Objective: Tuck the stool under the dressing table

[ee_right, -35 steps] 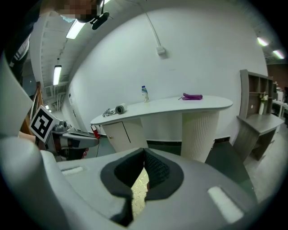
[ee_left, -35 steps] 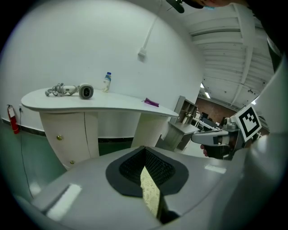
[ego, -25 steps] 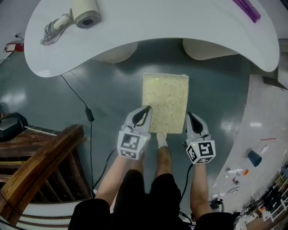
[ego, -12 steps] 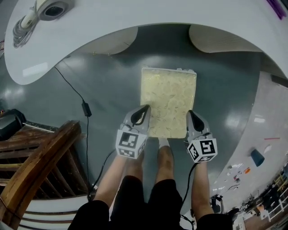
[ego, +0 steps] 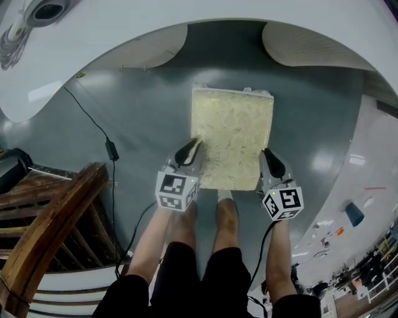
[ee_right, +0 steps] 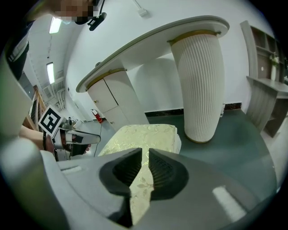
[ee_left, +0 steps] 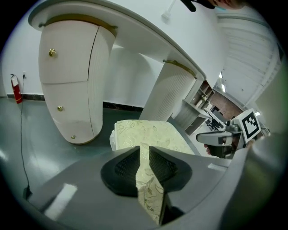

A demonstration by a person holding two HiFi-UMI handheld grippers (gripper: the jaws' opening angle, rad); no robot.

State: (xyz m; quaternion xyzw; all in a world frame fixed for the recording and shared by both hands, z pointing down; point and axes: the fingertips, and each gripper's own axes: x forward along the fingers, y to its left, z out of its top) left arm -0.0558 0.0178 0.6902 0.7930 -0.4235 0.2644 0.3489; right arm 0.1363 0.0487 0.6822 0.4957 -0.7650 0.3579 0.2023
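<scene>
The stool (ego: 231, 143), a rectangular seat with a pale yellow floral cushion, sits in front of the opening of the white dressing table (ego: 186, 15), between its two pedestals. My left gripper (ego: 189, 150) is shut on the cushion's near left edge (ee_left: 148, 134), with fabric caught between the pads (ee_left: 128, 166). My right gripper (ego: 270, 163) is shut on the near right edge (ee_right: 139, 137) in the same way. Both pairs of jaws have just been opening a little, with the cushion edge still between them. The stool's legs are hidden under the seat.
A drawer pedestal (ee_left: 72, 85) and a ribbed pedestal (ee_right: 200, 85) flank the opening. A wooden frame (ego: 56, 230) stands at the left, beside a black cable (ego: 107, 141) on the grey floor. The person's legs (ego: 227, 214) are just behind the stool. A hair dryer (ego: 43, 9) lies on the tabletop.
The stool and both grippers have sunk toward the floor. The table's edge now fills more of the head view, and the stool lies closer to the opening.
</scene>
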